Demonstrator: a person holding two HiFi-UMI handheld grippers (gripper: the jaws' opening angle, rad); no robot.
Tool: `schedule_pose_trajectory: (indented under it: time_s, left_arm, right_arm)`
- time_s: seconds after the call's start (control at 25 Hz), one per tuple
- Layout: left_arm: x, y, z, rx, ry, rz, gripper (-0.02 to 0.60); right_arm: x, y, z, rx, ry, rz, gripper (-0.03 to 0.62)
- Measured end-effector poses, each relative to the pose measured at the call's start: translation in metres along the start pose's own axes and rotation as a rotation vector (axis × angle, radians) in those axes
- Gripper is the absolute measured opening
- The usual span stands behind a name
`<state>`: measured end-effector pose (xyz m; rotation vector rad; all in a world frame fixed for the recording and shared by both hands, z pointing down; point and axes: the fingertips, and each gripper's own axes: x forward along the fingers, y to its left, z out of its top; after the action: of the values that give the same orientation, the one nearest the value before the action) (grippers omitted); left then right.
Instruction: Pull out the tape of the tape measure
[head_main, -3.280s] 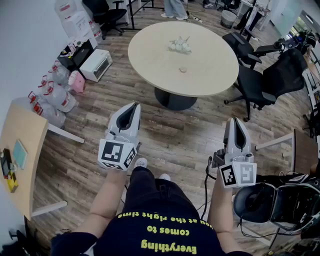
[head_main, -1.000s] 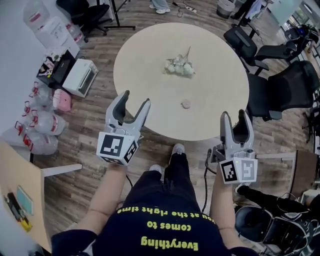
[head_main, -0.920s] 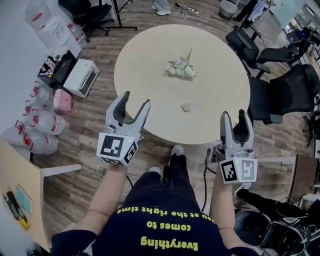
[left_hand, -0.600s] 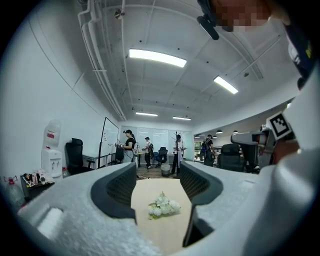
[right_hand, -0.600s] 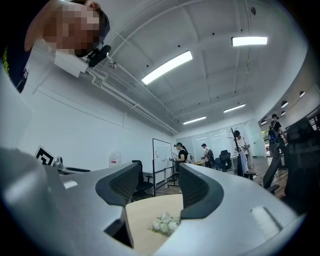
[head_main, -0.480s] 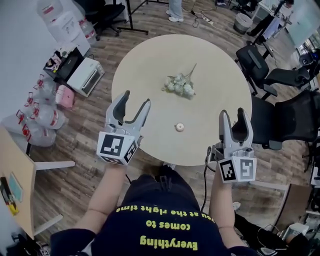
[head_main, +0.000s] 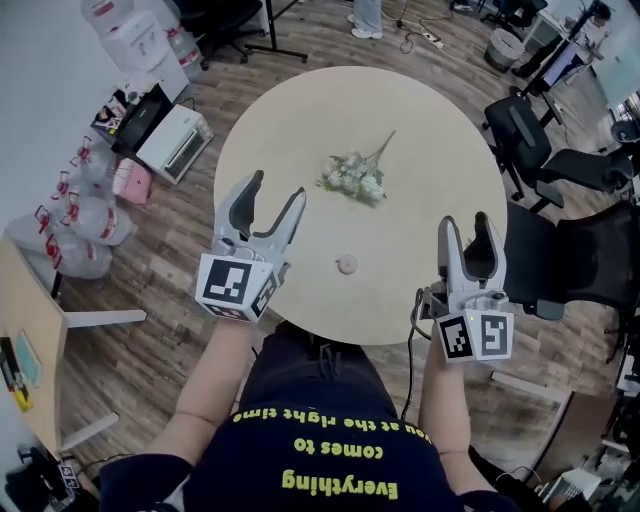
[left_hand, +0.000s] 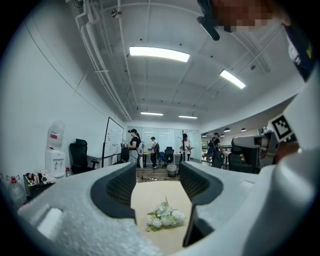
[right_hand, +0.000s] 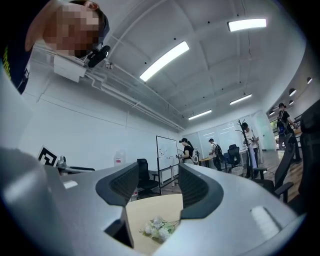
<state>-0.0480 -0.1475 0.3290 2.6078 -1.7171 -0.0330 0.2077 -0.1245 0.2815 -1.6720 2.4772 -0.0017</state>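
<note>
A small round pale tape measure (head_main: 347, 264) lies on the round beige table (head_main: 430, 120), near its front edge. My left gripper (head_main: 277, 187) hovers open over the table's near left part, to the left of the tape measure, with nothing between its jaws. My right gripper (head_main: 464, 222) is held open and empty over the table's near right edge. In both gripper views the tape measure is hidden. Between the left gripper's (left_hand: 157, 185) jaws and the right gripper's (right_hand: 159, 187) jaws I see only tabletop and flowers.
A bunch of white artificial flowers (head_main: 355, 175) lies mid-table, also in the left gripper view (left_hand: 165, 218) and right gripper view (right_hand: 159, 229). Black office chairs (head_main: 585, 250) stand right. A white appliance (head_main: 173, 140), bottles (head_main: 70, 215) and a wooden desk (head_main: 25, 330) are left.
The person has walked up to the table, which now lies right under both grippers. Both grippers' jaws, together at first, have stood open for the last second.
</note>
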Motion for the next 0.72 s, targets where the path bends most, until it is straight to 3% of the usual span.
schedule_pose_trajectory:
  time_s: [0.2,0.44,0.72]
  left_arm:
    - [0.010,0.010,-0.013,0.001,0.011,0.024,0.285]
    - [0.025,0.013,-0.037,-0.023,0.057,-0.052,0.289]
    - [0.032,0.012,-0.074,-0.071,0.106,-0.127,0.288]
  right_arm:
    - [0.007,0.000,-0.015,-0.004,0.033,-0.019,0.258]
    - [0.012,0.000,-0.044,-0.005,0.111,-0.067,0.258]
    - [0.013,0.021,-0.125,-0.001,0.311,-0.019,0.249]
